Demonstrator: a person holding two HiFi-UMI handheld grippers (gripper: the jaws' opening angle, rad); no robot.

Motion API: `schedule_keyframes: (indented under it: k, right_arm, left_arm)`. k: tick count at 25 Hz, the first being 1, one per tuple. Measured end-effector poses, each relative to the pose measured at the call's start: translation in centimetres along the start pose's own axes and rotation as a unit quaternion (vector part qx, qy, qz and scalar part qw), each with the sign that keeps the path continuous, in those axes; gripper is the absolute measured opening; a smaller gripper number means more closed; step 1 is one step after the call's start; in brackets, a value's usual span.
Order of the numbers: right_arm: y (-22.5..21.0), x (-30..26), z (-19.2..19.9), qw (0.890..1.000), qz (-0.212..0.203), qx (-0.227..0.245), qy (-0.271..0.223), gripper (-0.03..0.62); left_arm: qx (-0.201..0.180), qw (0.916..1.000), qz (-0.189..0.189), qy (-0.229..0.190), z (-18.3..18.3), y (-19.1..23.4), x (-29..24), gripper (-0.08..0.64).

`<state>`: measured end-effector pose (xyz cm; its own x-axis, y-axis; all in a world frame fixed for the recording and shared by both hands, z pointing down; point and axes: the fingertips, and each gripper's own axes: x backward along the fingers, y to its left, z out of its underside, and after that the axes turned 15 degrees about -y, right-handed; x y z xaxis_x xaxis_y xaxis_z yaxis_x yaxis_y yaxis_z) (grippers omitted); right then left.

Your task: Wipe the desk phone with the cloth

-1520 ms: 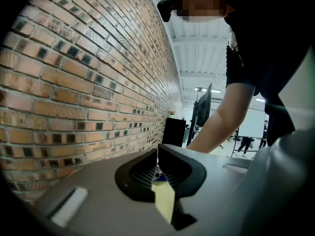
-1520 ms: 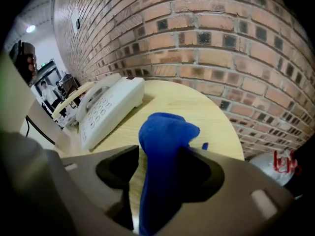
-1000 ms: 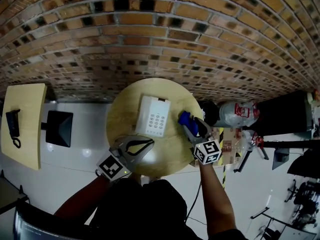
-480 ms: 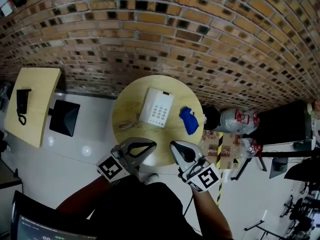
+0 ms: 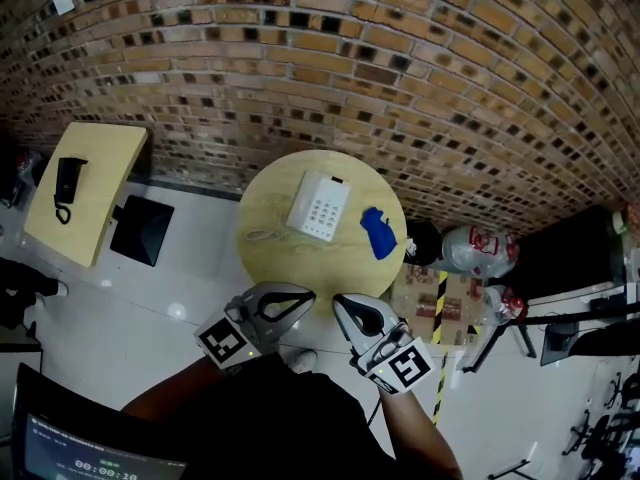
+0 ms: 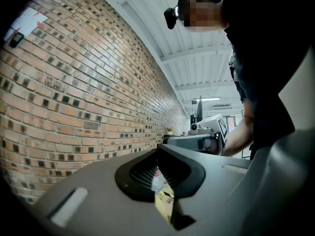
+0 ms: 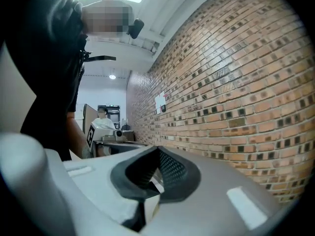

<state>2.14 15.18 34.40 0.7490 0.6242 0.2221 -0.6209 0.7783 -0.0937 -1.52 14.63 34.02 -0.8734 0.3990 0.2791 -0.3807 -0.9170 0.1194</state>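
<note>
The white desk phone (image 5: 318, 206) lies on the round wooden table (image 5: 270, 203), its cord (image 5: 262, 235) trailing to its left. A crumpled blue cloth (image 5: 378, 233) rests on the tabletop right of the phone. Both grippers hang off the table's near edge, over the floor and close to my body. My left gripper (image 5: 305, 296) is shut and empty; in the left gripper view its jaws (image 6: 157, 154) meet with nothing between them. My right gripper (image 5: 339, 302) is also shut and empty, and in the right gripper view (image 7: 157, 151) it points along the brick wall.
A brick wall (image 5: 400, 88) runs behind the table. At the left stands a second wooden table (image 5: 100, 158) with a black phone (image 5: 65, 190) on it, and a dark square object (image 5: 140, 230) beside it. Clear bags (image 5: 475, 243) and yellow-black floor tape (image 5: 437, 298) lie right of the round table.
My right gripper has left the blue cloth, drawn back off the table toward my body and shut. The cloth stays on the table. The left gripper has also drawn back slightly.
</note>
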Motion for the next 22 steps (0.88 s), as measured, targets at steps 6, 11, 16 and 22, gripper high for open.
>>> schedule_keyframes:
  k: [6,11,16,22]
  right_arm:
    - [2.2,0.8,-1.2,1.0,-0.007,0.005,-0.007,0.0]
    - [3.3,1.1,-1.4,1.0,-0.014,0.004,-0.012,0.0]
    - [3.2,1.3,-1.5,1.0,-0.018,0.006,-0.01,0.0]
    - [3.2,1.3,-1.0,1.0,-0.015,0.001,-0.007,0.0]
  left_arm:
    - [-0.014,0.9999,0.001,0.004,-0.6,-2.3,0.6,0.0]
    - [-0.028,0.9996,0.004,-0.008,-1.3,-3.3,0.7,0.0]
    - [-0.031,0.9995,0.003,-0.001,-1.2,-3.4,0.5,0.0]
    - [-0.028,0.9996,0.002,-0.001,-0.9,-3.4,0.8,0.0]
